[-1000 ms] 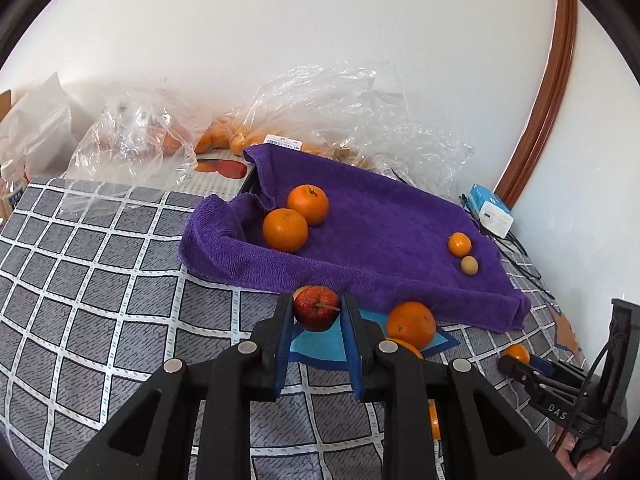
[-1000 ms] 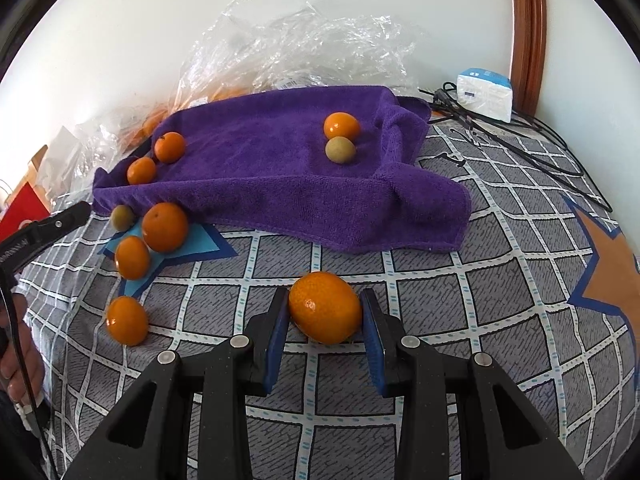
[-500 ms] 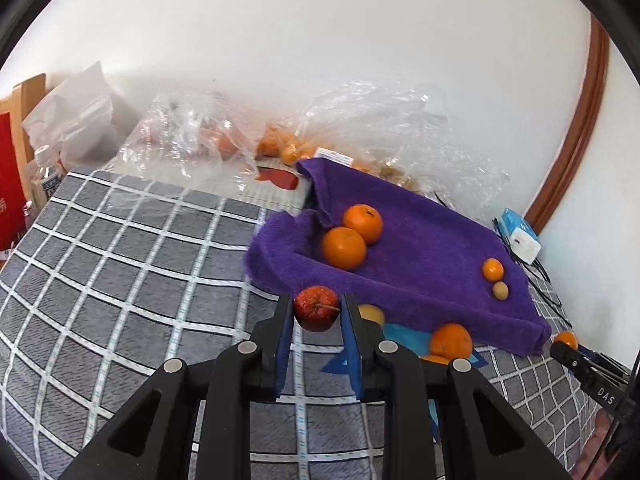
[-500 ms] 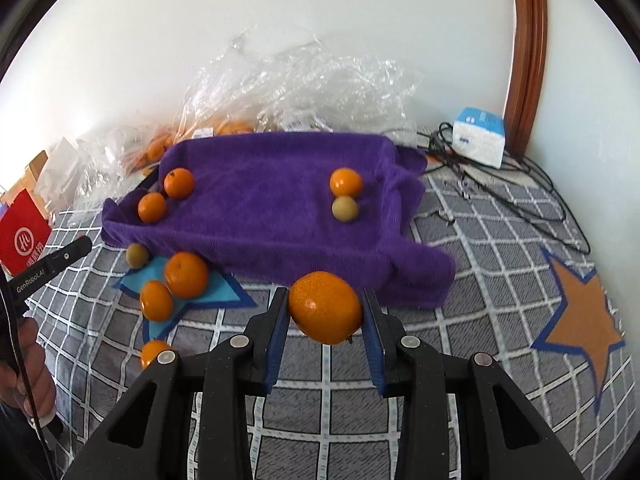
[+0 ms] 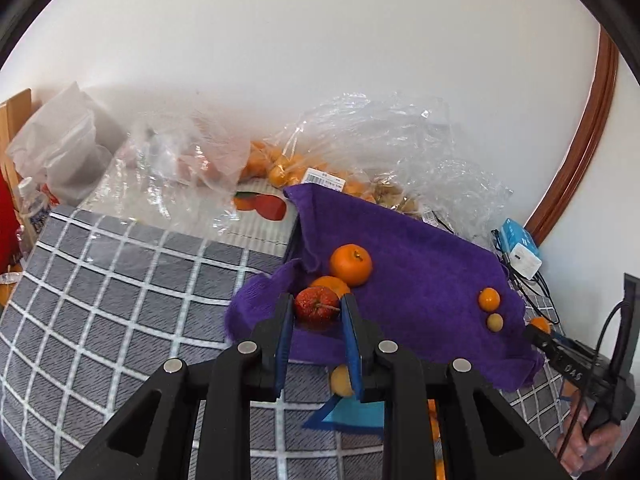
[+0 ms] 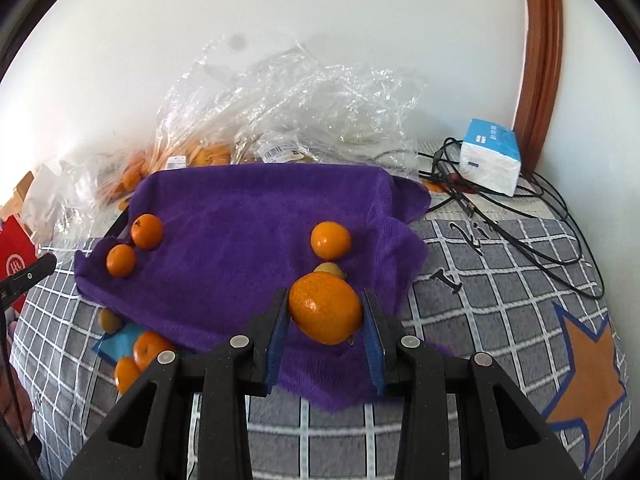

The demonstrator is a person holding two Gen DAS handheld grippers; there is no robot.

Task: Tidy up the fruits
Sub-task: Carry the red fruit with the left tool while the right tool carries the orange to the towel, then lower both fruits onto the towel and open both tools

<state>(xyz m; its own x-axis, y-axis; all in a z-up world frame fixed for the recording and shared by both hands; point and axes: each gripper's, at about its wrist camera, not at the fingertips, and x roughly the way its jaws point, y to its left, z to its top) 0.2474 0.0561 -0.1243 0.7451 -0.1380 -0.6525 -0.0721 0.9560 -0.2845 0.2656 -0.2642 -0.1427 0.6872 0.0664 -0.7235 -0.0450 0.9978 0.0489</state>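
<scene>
My left gripper (image 5: pixel 316 312) is shut on a small red apple (image 5: pixel 316 306), held above the near left edge of the purple towel (image 5: pixel 420 264). Two oranges (image 5: pixel 351 265) lie on the towel just beyond it; a small orange (image 5: pixel 489 299) and a small yellow fruit (image 5: pixel 495 322) lie at its right. My right gripper (image 6: pixel 325 316) is shut on an orange (image 6: pixel 325 307), held over the near right part of the purple towel (image 6: pixel 240 240), with a small orange (image 6: pixel 331 240) just beyond. Two oranges (image 6: pixel 147 231) lie at the towel's left.
Loose oranges (image 6: pixel 150 350) and a yellow fruit (image 6: pixel 109 319) lie on the grey checked cover by a blue patch. Clear plastic bags (image 6: pixel 288 112) with fruit lie against the wall. A tissue pack (image 6: pixel 490 156) and cables (image 6: pixel 520 236) are at the right.
Both grippers rose and moved forward over the towel, each still holding its fruit. The left gripper's apple now hangs over the towel's near left edge; the right one's orange over its near right part.
</scene>
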